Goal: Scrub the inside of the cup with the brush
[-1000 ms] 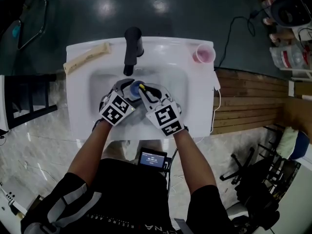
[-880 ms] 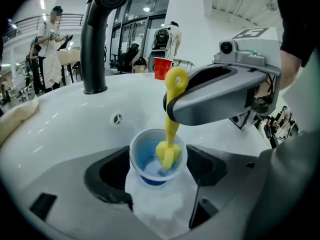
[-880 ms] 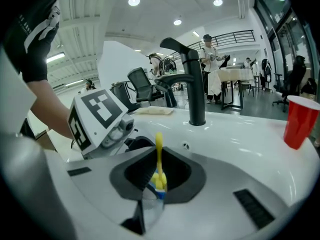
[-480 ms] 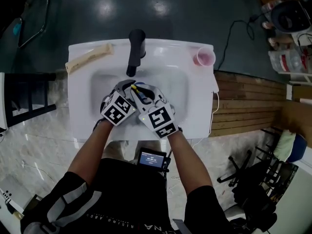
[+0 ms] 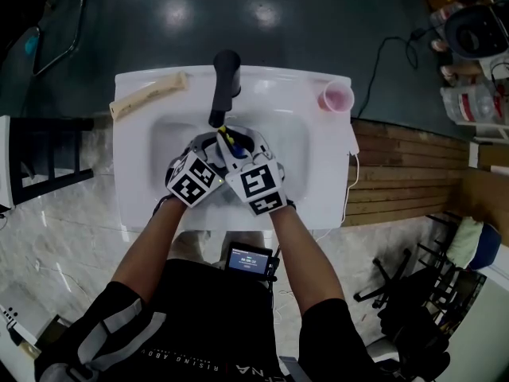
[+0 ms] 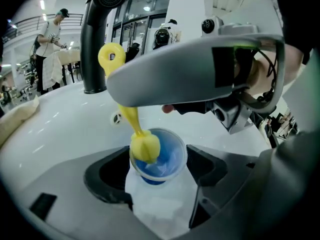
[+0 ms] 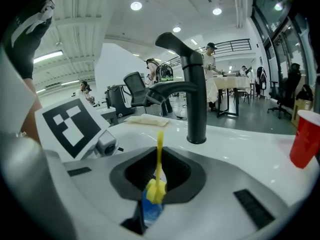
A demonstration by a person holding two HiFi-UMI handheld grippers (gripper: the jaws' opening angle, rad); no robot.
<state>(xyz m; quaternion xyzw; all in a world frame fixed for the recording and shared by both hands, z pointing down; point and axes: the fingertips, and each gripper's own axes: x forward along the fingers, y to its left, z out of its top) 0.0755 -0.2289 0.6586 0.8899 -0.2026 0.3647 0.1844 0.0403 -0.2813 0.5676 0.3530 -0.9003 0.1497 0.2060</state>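
- Head view: right gripper (image 7: 158, 181), clamped on the brush (image 6: 145, 146), has edged left; scrubbing is likely mid-stroke.
- Left gripper (image 6: 159, 173) grips the cup (image 6: 170, 159), brush head at its rim.

Cup (image 7: 151, 211) (blue) shows only as a sliver, the rest hidden

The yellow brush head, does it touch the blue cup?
Touching. The left gripper view shows the yellow brush head lying across the left rim of the blue cup, partly inside its mouth, with no gap between them.
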